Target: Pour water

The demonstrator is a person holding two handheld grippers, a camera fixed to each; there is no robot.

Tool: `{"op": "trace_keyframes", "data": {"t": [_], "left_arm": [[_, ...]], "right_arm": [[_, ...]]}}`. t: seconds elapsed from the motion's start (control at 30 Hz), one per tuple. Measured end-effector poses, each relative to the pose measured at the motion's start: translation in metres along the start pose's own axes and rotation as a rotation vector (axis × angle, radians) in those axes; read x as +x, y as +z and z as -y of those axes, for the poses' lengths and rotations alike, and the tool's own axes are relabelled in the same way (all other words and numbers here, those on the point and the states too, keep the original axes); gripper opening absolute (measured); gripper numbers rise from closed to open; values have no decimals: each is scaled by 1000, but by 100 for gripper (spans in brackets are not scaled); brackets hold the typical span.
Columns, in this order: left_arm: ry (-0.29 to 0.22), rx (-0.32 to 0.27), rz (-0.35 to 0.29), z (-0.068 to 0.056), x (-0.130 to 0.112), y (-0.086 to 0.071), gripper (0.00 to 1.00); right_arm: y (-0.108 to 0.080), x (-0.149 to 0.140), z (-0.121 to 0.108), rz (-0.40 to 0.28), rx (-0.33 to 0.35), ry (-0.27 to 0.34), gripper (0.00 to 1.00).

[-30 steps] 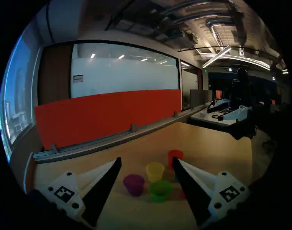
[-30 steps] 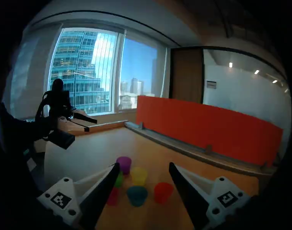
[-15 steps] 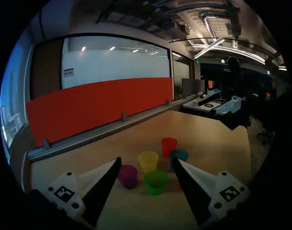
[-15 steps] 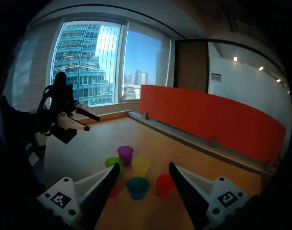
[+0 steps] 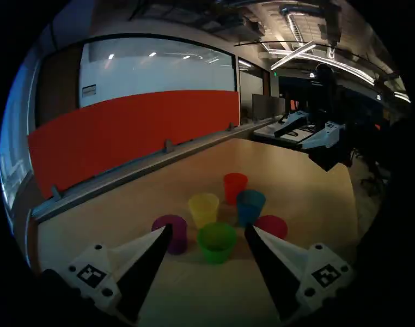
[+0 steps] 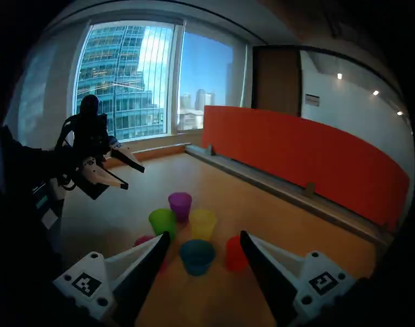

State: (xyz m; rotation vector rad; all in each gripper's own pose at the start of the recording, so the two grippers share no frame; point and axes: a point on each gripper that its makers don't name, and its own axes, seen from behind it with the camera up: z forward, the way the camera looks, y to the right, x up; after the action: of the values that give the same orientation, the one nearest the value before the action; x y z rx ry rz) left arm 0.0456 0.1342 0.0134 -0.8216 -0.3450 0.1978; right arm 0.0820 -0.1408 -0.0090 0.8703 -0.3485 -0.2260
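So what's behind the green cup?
In the left gripper view, the yellow cup stands just behind the green cup, the red cup farther back. The green cup's rim covers the yellow cup's bottom edge.

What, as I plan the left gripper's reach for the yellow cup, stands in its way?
The green cup stands just ahead of the open left gripper, partly in front of the yellow cup; the purple cup sits beside it.

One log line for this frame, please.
phase: pre-grasp | left gripper: open, empty | right gripper: open, empty | cups: six, clustered on table | pour: not started
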Motion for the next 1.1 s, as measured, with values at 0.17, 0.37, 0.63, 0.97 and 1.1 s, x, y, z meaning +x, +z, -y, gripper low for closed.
{"op": "trace_keyframes", "data": {"t": [0.17, 0.37, 0.63, 0.97, 1.1], "left_arm": [[-8, -18, 27, -2, -14, 7, 98], [-1, -33, 66, -4, -32, 15, 98], [-3, -60, 101, -8, -48, 25, 98], [-24, -84, 145, -9, -68, 39, 98], [-22, -89, 161, -10, -75, 45, 98]], "right_arm": [[7, -11, 0, 21, 7, -3, 99], [16, -23, -2, 45, 16, 0, 99], [29, -42, -2, 78, 28, -2, 99], [46, -65, -2, 111, 46, 11, 99], [52, -71, -3, 119, 50, 16, 99]]}}
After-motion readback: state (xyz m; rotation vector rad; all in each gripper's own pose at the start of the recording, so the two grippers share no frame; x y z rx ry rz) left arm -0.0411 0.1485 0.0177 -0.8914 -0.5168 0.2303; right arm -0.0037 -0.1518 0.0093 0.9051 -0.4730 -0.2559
